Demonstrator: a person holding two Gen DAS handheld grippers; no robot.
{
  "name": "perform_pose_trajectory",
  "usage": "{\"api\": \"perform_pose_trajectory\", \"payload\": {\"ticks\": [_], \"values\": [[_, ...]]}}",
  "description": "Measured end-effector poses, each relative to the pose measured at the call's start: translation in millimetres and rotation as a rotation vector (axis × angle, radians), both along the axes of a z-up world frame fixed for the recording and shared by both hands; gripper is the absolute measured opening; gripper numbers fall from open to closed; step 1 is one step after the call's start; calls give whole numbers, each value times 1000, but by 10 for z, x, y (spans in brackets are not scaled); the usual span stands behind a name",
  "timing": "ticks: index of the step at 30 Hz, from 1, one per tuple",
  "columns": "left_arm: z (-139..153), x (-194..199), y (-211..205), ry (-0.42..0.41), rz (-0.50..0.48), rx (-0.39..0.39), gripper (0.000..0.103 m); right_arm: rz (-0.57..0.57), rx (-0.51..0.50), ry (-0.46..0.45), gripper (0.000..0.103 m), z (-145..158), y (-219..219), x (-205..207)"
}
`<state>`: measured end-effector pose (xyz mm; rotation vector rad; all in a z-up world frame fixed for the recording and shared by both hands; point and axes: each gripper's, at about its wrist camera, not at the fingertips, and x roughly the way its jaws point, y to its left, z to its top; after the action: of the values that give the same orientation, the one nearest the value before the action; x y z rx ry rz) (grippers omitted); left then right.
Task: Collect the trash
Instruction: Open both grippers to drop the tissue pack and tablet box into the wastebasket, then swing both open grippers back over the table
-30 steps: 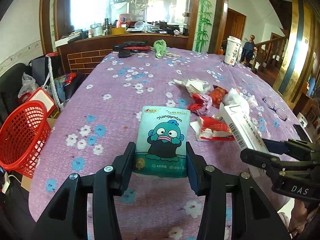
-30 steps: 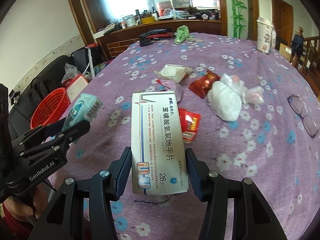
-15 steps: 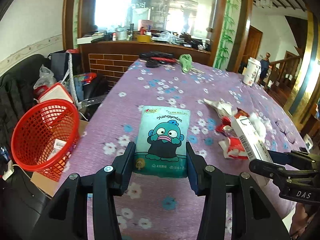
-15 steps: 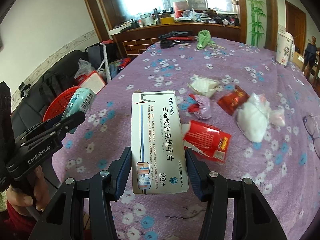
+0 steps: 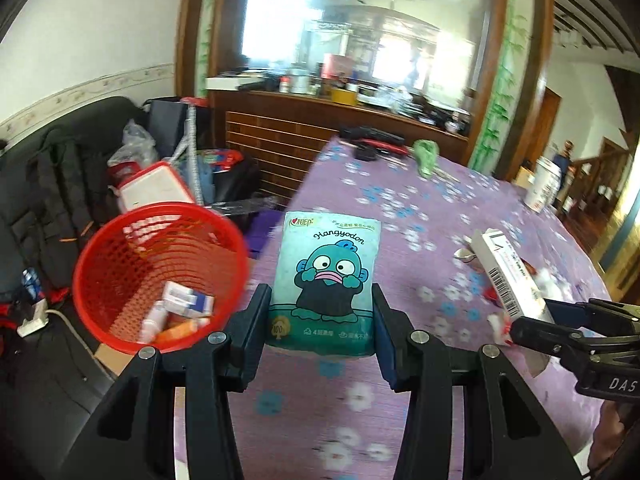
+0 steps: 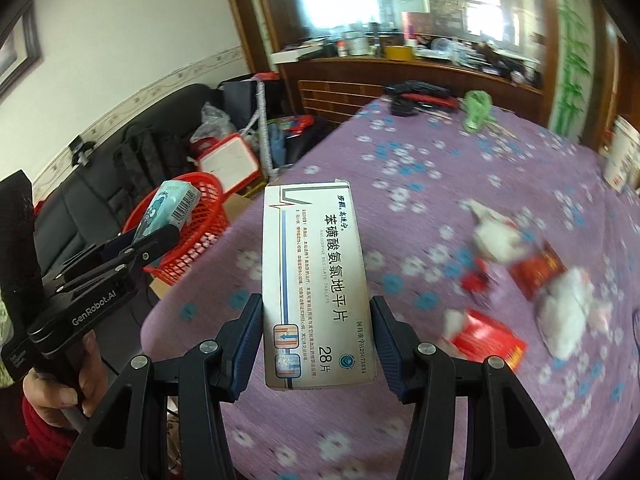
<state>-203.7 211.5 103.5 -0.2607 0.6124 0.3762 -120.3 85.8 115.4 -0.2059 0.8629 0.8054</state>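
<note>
My left gripper (image 5: 320,322) is shut on a teal tissue pack (image 5: 326,280) with a cartoon fish, held above the table's left edge, just right of the red mesh basket (image 5: 120,256). The basket stands on the floor and holds several small boxes. My right gripper (image 6: 318,330) is shut on a white tablet box (image 6: 316,280), held over the purple floral tablecloth (image 6: 420,208). The tablet box also shows at the right of the left wrist view (image 5: 508,276). The tissue pack and basket (image 6: 200,232) show at the left of the right wrist view.
Red wrappers (image 6: 488,340) and white crumpled bags (image 6: 568,316) lie on the table to the right. A paper cup (image 5: 542,186), a green bag (image 5: 426,156) and black tools (image 5: 372,140) sit at the far end. A black sofa with bags (image 5: 60,184) is left.
Both grippers have swung left toward the table's edge with their loads. The red basket now sits much closer and its contents show.
</note>
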Motion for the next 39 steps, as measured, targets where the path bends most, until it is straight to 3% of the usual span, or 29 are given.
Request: {"api": "perform_pose_trajectory", "payload": {"ticks": [10,25,27,29,35,39], "values": [[-134,-238,855,16,181,-37,46,147,-3,21,57,50,1050,10],[-272,-325,1483,25,282,-50,47,241,-4,82,58,-65,2174,83],[-280,-305,1545,28,291,-43,50,240,-4,88,63,-95,2299,142],[-287,-297,1594,31,297,-46,58,225,-3,93,64,-121,2333,187],[-272,-379,1534,15,294,-60,61,193,28,77,64,-9,1922,173],[-200,-320,1269,-3,234,-51,66,145,45,61,64,45,1473,151]]}}
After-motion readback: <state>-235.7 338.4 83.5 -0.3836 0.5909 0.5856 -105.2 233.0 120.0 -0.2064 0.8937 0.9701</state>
